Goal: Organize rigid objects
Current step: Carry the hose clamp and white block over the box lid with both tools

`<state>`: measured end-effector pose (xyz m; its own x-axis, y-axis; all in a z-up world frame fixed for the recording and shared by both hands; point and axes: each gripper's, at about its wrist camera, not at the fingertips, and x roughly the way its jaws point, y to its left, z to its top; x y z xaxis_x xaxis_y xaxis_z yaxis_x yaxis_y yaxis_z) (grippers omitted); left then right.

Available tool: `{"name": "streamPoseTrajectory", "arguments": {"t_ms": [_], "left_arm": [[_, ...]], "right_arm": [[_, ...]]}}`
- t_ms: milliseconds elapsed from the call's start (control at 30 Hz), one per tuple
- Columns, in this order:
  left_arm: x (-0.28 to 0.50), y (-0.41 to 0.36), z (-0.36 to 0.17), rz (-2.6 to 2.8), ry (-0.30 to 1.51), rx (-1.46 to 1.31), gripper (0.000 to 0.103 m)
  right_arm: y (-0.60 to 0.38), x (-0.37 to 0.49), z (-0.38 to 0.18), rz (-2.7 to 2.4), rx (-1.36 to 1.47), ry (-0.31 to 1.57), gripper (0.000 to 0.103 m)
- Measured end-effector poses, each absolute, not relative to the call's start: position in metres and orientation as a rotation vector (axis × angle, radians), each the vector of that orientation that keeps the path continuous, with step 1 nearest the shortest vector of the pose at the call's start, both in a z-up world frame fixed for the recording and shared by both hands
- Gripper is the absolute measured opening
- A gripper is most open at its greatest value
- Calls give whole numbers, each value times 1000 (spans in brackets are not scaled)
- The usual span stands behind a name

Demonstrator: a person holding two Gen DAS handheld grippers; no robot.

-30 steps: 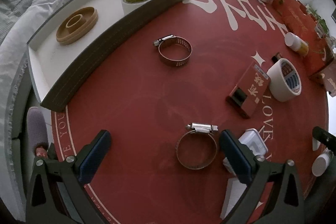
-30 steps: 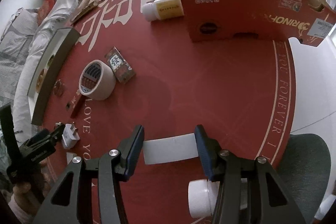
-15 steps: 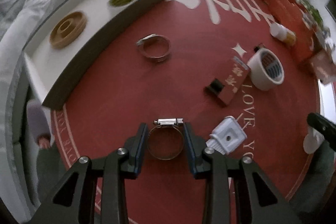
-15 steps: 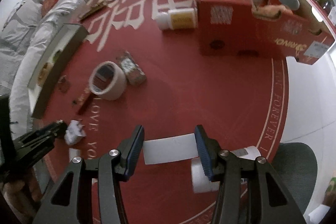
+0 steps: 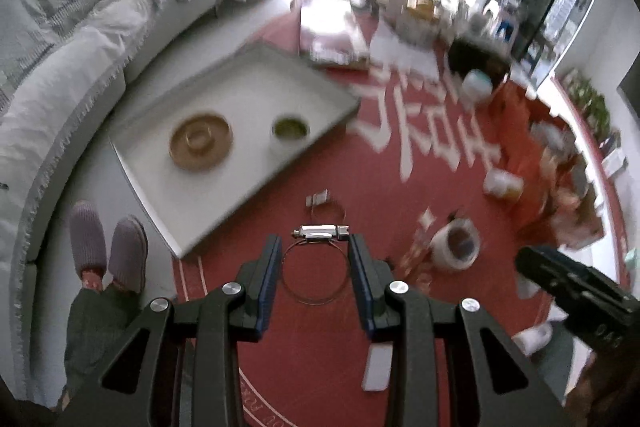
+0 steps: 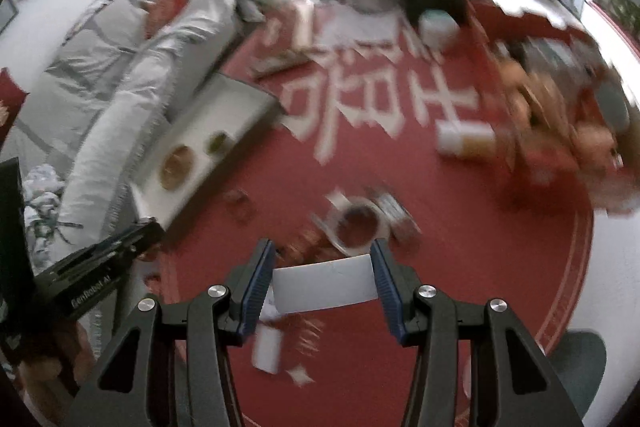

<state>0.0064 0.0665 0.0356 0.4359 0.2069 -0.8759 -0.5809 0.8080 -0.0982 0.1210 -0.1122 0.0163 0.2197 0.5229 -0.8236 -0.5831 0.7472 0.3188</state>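
My left gripper [image 5: 314, 269] is shut on a metal hose clamp [image 5: 316, 277] and holds it high above the red table. A second hose clamp [image 5: 326, 207] lies on the table below. The white tray [image 5: 160, 211] at the left holds a tan ring [image 5: 200, 146] and a green-filled cup [image 5: 291, 131]. My right gripper [image 6: 323, 281] is shut on a white card [image 6: 325, 282], also raised above the table. The tray shows in the right wrist view [image 6: 224, 99] too, at the far left.
A tape roll [image 5: 456, 245], a white bottle [image 5: 502, 185] and red boxes [image 5: 532, 163] lie on the right of the table. A white plug [image 6: 269, 347] and a white card [image 5: 378, 367] lie near the front edge. A sofa [image 5: 80, 39] stands left, slippered feet [image 5: 108, 247] below.
Both grippers have lifted well above the table with what they hold. The left gripper closed on the hose clamp and raised it. Both views are now blurred by motion.
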Motion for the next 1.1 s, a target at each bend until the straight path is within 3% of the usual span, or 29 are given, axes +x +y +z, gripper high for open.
{"name": "streamPoseTrajectory", "arguments": {"t_ms": [300,567,833,1100], "left_arm": [[13,102,114,556,825,-431,37],[18,145,146,665,736,-421,36],[24,189,131,738,743,-462,37],[35,210,77,773,842,-502,37]], "right_arm": [[-38,122,98,925,-49,961,51],[25,122,141,1020,-103,864,51],[74,138,144,1023,-130,848,51],[101,155,94,964,-161,944,51]]}}
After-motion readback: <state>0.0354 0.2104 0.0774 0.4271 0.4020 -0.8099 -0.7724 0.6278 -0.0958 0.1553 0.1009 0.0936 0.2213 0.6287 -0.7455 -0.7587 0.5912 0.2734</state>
